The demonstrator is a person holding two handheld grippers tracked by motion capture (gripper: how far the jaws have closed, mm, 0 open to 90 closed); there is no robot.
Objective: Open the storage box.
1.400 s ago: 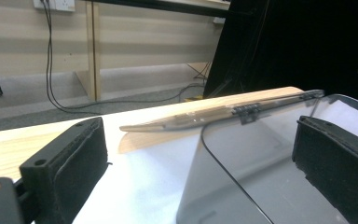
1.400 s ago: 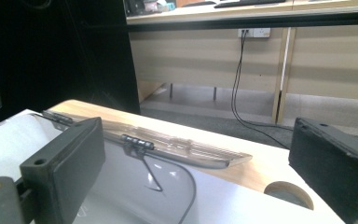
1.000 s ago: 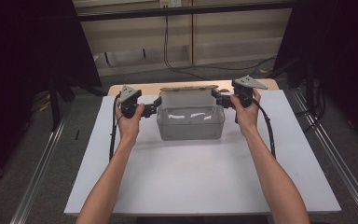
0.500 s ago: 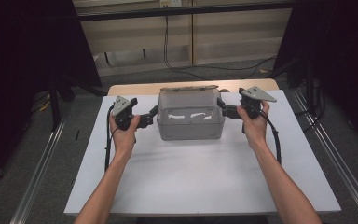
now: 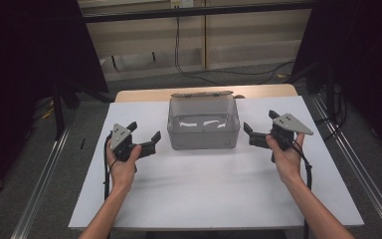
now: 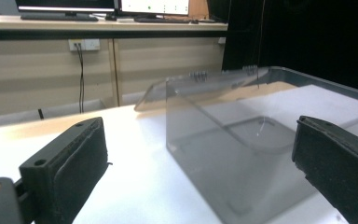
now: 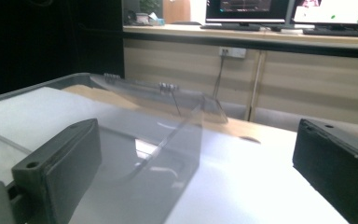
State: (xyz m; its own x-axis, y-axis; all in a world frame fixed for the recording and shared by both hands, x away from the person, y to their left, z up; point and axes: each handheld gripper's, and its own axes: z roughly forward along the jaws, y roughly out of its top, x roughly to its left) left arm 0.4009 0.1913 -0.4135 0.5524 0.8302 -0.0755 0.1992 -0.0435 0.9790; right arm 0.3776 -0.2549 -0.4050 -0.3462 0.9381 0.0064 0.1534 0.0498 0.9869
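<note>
Grippers flank the box [image 5: 204, 124], both spread wide, touching nothing.
Table [image 5: 204, 199] bears the clear box at its far middle, lid hinged back; left gripper [image 5: 144, 137] and right gripper [image 5: 259, 127] sit just beside its ends; likely next: close in level on both walls; box looks empty, thin-walled, slippery.
</note>
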